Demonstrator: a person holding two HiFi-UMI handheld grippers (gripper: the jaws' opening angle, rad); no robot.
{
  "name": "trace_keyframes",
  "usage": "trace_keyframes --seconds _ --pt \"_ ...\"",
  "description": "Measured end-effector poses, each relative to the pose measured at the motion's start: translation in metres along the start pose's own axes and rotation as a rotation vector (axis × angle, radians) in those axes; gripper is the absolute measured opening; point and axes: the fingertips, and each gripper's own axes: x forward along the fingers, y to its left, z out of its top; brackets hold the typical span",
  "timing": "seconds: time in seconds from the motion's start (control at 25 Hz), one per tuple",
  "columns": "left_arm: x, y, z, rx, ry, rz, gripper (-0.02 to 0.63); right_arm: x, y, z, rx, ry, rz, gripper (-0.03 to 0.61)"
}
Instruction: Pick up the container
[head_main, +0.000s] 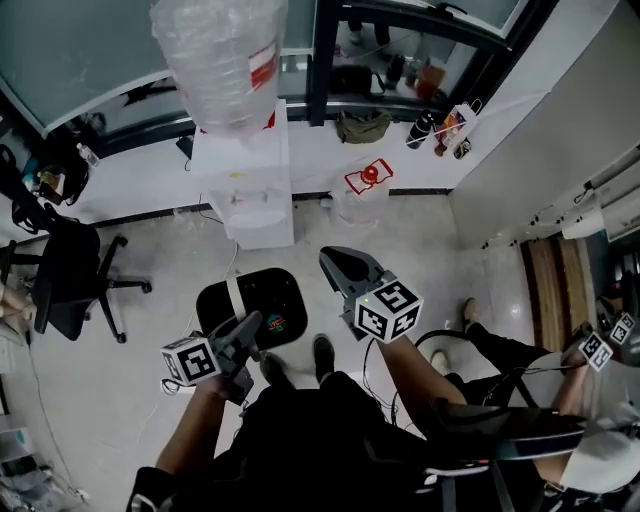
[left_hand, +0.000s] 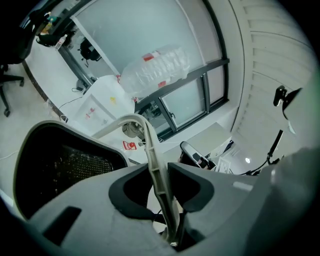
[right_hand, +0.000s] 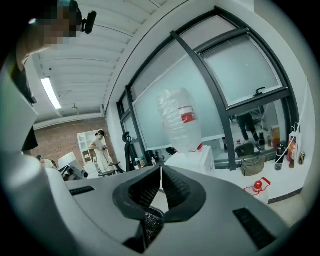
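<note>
A round black container (head_main: 262, 312) hangs low over the floor in front of my feet, with a pale handle (head_main: 234, 293) arching over it. My left gripper (head_main: 248, 328) is shut on that handle. In the left gripper view the cream handle (left_hand: 150, 150) runs up between the pads, and the container's dark inside (left_hand: 65, 167) fills the left. My right gripper (head_main: 336, 260) is held higher, to the right of the container and apart from it. Its pads (right_hand: 175, 187) meet with nothing between them, so the right gripper (right_hand: 161, 182) is shut and empty.
A white water dispenser (head_main: 250, 190) with a big clear bottle (head_main: 222, 55) stands straight ahead. A black office chair (head_main: 70, 275) is at the left, and a red-capped jug (head_main: 366, 188) stands by the wall. A seated person (head_main: 520, 400) is close on my right.
</note>
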Motion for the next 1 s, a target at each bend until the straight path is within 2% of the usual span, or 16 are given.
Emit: trace_keyframes --seconds 0.2,0.36,0.52,0.72,0.88,1.0 --pt "-0.008 -0.013 0.022 0.040 -0.019 0.019 0.100 -0.005 0.009 0.038 -0.068 -0.043 -0.022 0.017" --pt "-0.012 -0.027 0.033 -0.001 -0.015 -0.029 0.100 -0.008 0.011 0.056 -0.094 -0.069 -0.062 0.015" --pt "-0.020 -0.025 0.042 -0.041 -0.004 -0.014 0.103 -0.014 0.017 0.062 -0.091 -0.077 -0.083 0.009" --pt "-0.018 -0.032 0.052 -0.054 -0.015 -0.044 0.102 -0.017 0.015 0.067 -0.111 -0.079 -0.119 0.009" --pt "-0.020 -0.027 0.052 -0.046 -0.024 -0.012 0.101 -0.023 0.021 0.061 -0.089 -0.065 -0.110 0.008" --pt "-0.018 -0.033 0.056 -0.048 -0.033 -0.040 0.100 -0.027 0.022 0.065 -0.095 -0.074 -0.115 0.009"
